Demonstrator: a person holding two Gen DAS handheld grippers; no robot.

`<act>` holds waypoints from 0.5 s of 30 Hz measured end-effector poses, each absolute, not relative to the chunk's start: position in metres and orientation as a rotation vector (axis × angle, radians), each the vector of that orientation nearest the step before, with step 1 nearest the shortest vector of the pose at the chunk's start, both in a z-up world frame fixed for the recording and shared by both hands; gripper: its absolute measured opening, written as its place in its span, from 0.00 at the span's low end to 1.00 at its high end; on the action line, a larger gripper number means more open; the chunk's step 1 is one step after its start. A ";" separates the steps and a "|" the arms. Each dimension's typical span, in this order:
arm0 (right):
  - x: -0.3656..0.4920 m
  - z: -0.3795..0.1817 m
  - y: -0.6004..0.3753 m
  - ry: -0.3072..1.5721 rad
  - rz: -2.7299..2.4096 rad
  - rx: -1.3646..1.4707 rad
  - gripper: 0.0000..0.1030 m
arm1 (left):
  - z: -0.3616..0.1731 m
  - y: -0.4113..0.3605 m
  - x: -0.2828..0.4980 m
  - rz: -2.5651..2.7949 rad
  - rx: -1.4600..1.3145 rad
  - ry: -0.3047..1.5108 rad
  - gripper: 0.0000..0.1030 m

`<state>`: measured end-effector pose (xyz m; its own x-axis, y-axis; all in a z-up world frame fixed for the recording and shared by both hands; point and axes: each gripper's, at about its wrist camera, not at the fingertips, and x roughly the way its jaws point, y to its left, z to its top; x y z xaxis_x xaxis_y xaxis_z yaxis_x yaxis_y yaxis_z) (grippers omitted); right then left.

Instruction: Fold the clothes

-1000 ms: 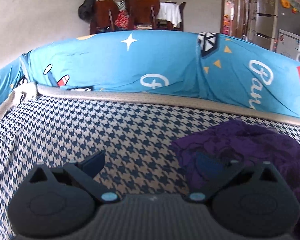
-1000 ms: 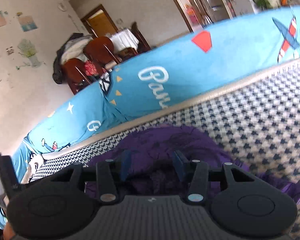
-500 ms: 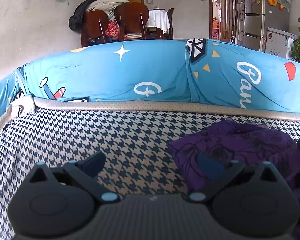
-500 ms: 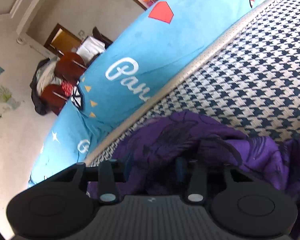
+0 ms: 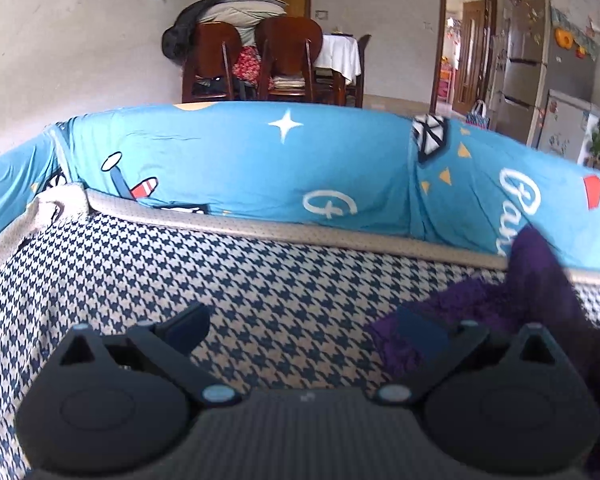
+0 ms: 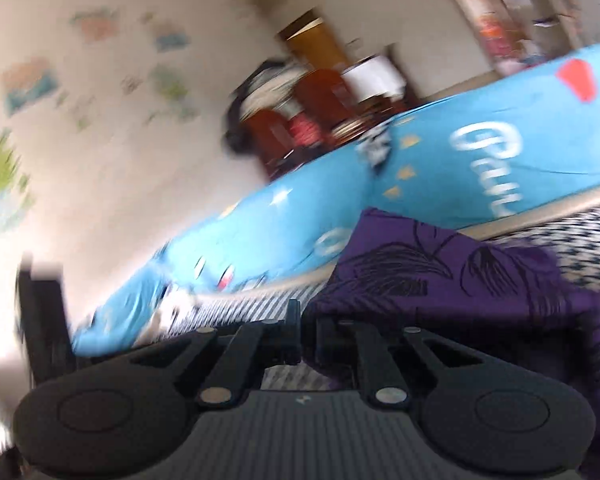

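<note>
Looked out over a navy-and-white houndstooth cover [image 5: 260, 288], edged at the far side by a pale band and walled in by a raised blue sheet [image 5: 240, 160] printed with stars, triangles and white script. Behind that, saw two dark wooden chairs [image 5: 288, 56] heaped with clothes, a white-draped table [image 5: 340, 56], an open doorway and a fridge [image 5: 540, 80] on the right.

Found the purple garment [image 5: 480, 304], marked with dark line drawings, bunched on the right half of the cover, near the pale band. Was partly lifted: in the left wrist view, showed one dark flap rising steeply at the right edge, up across the blue sheet. In the right wrist view, climbed from the lower right to a peak at the upper left [image 6: 440, 280], so ran slantwise and pointed up toward the blue wall. Was too crumpled below to give a true long axis.

Showed the left hand-held gripper [image 5: 304, 330] released, jaws spread wide and pitched downward, one finger over bare houndstooth, the other over the near edge of the purple cloth, pinching nothing.

Showed the right hand-held gripper [image 6: 298, 328] clenched after just closing, fingertips drawn together on the garment's left edge, with the cloth hanging up and away to their right. Was heavily blurred in that view.
</note>
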<state>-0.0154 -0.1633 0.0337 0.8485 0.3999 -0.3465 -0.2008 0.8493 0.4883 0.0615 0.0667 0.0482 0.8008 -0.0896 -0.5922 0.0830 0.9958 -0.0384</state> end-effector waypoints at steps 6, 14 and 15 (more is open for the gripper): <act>-0.021 0.020 -0.101 0.571 0.560 0.263 0.09 | 0.054 0.086 0.063 -0.124 -0.058 0.649 1.00; -0.030 0.012 -0.079 0.666 0.608 0.043 0.24 | 0.038 0.076 0.061 -0.181 -0.028 0.703 1.00; -0.031 0.014 -0.082 0.664 0.605 0.036 0.27 | 0.037 0.073 0.060 -0.187 -0.025 0.706 1.00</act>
<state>-0.0311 -0.0821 0.0135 0.6233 0.5379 -0.5675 -0.5155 0.8284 0.2191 0.0604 0.0735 0.0371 0.7450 -0.1789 -0.6426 0.1624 0.9830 -0.0855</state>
